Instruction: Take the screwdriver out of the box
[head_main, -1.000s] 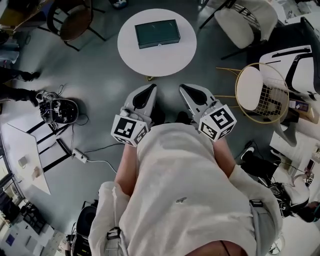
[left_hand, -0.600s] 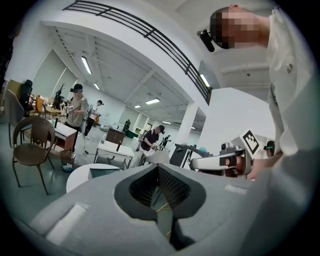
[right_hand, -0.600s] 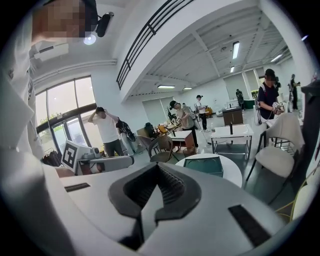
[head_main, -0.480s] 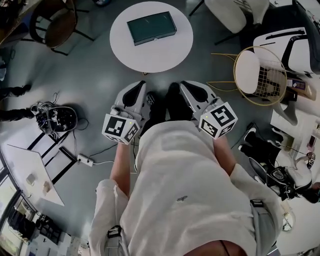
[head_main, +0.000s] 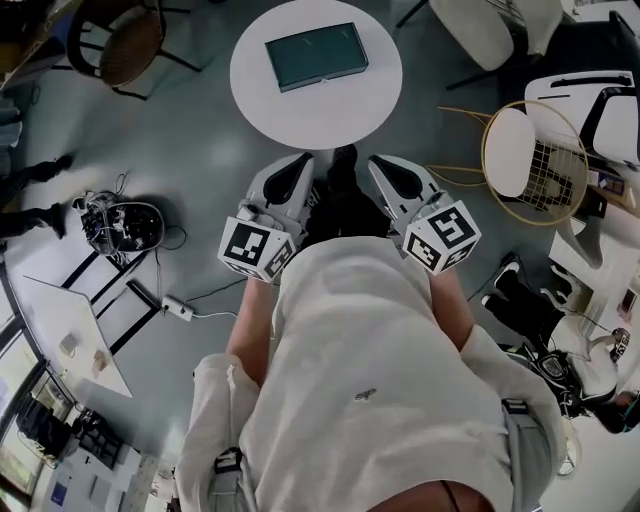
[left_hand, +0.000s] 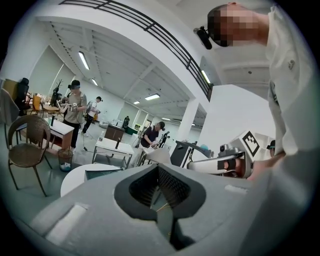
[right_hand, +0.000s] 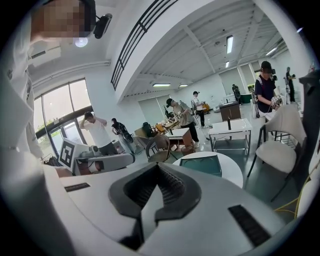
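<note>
A closed dark green box lies on a round white table ahead of me. No screwdriver shows. My left gripper and right gripper are held side by side at chest height, short of the table's near edge. Both have their jaws together with nothing between them. In the left gripper view, the left gripper points at the table and box. From the right gripper the box lies ahead to the right on the table.
A brown wicker chair stands left of the table. A gold wire chair with a white seat stands to the right, and a white chair at the top right. Cables and a device lie on the floor at left. Several people stand far off.
The person has stepped toward the table. Both grippers have moved forward with the body, and their tips now lie close to its near edge. The jaws stay shut.
</note>
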